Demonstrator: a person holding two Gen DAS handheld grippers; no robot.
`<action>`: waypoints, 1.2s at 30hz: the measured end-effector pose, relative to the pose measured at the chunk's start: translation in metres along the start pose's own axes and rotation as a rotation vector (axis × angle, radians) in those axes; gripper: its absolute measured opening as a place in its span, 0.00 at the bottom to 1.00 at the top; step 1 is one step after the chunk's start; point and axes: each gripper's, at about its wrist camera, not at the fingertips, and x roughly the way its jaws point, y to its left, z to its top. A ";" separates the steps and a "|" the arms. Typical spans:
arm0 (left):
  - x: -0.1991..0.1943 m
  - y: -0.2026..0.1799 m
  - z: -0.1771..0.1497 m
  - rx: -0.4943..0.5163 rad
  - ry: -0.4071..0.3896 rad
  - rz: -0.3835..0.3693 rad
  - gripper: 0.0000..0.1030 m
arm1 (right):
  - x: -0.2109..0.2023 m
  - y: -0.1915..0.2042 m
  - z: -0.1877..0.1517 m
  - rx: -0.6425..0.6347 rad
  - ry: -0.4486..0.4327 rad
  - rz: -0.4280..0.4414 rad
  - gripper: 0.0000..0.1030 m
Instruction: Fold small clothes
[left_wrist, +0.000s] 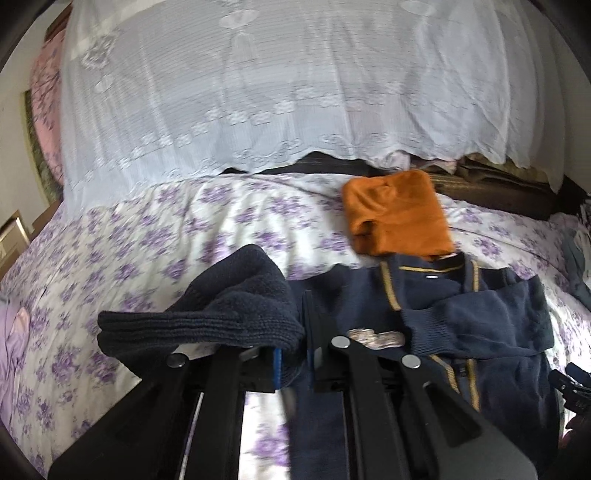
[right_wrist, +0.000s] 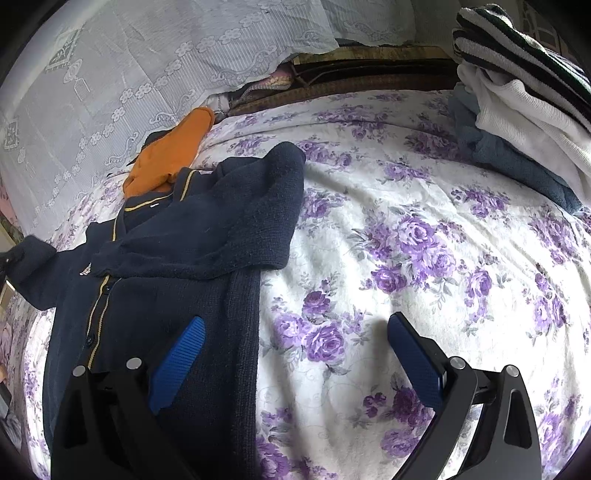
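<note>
We have the left gripper (left_wrist: 293, 363) clamped on the navy cardigan's sleeve (left_wrist: 207, 314), lifted above the bed (right_wrist: 388, 229). We should carry it across the chest and lay it flat while the right gripper's (right_wrist: 295, 354) fingers (right_wrist: 179, 363) wait wide open, holding nothing.

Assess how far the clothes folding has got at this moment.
Done: an orange garment lies folded on the bed. In hand: the left gripper is shut on the navy cardigan's sleeve; the other sleeve already lies across its chest. The right gripper is open. Left: a pile waits unfolded.
</note>
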 end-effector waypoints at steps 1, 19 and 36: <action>0.000 -0.007 0.002 0.008 -0.001 -0.006 0.08 | 0.000 -0.001 0.000 0.006 0.000 0.004 0.97; 0.022 -0.148 -0.005 0.161 0.030 -0.152 0.07 | 0.002 -0.004 0.002 0.016 0.008 0.014 0.97; 0.024 -0.174 -0.042 0.285 0.058 -0.187 0.81 | -0.013 -0.012 0.005 0.076 -0.047 0.094 0.87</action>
